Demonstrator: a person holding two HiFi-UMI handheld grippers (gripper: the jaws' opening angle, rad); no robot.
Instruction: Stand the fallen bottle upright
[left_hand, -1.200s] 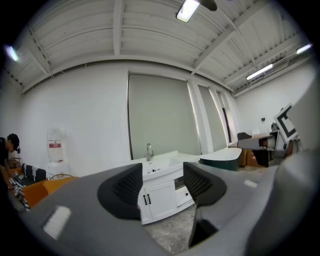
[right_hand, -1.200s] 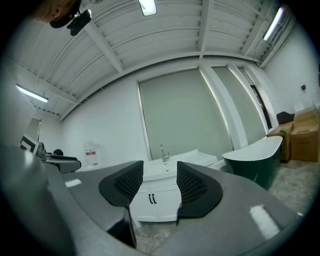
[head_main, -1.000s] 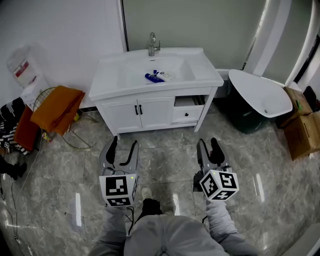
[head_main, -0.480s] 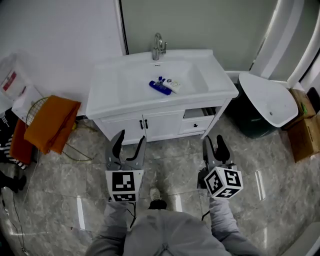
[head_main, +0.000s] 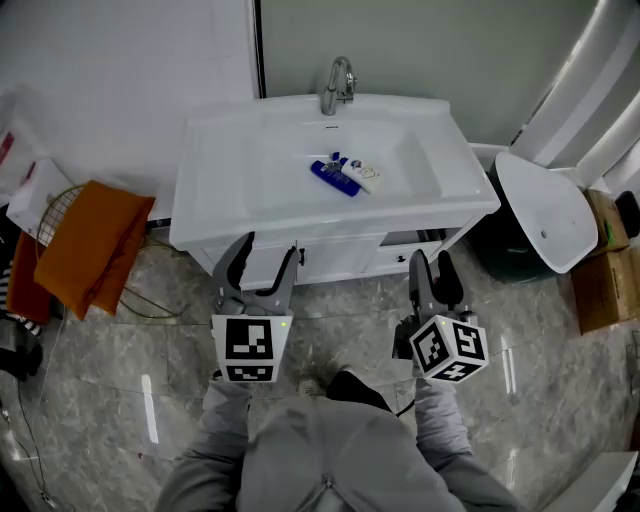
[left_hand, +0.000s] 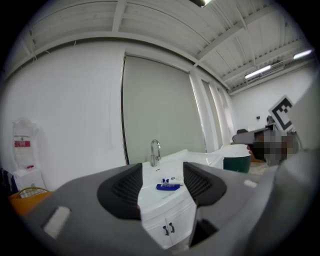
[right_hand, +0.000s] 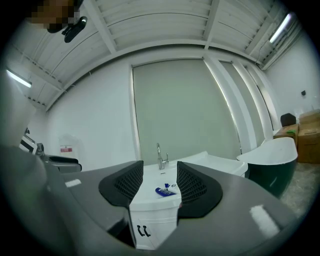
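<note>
Two grippers point level at one white vanity (head_main: 225, 175), and both are empty. The left gripper (head_main: 268, 247) has its jaws spread wide. The right gripper (head_main: 430, 260) keeps a narrower gap with nothing in it.

One blue bottle (head_main: 334, 178) lies on its side in the basin, well ahead of both pairs of fingers. One white tube (head_main: 366, 176) lies just beside it, on the side nearer the right fingers. One faucet (head_main: 338, 82) stands beyond them.

Only the head view shows the bottle from above, lying slantwise between the two grippers' lines. It alone shows the one orange cloth (head_main: 92, 240), off to the outside of the left fingers.

Each gripper view frames the bottle in the gap between its own fingers. The left fingers (left_hand: 122, 190) flank it low in the gap, and the right fingers (right_hand: 197, 187) do the same. These two views also show the two door handles (right_hand: 142, 231) under the basin, below the fingers.

One white-rimmed tub (right_hand: 270, 150) and two cardboard boxes (head_main: 603, 285) stand out beyond the right fingers.
</note>
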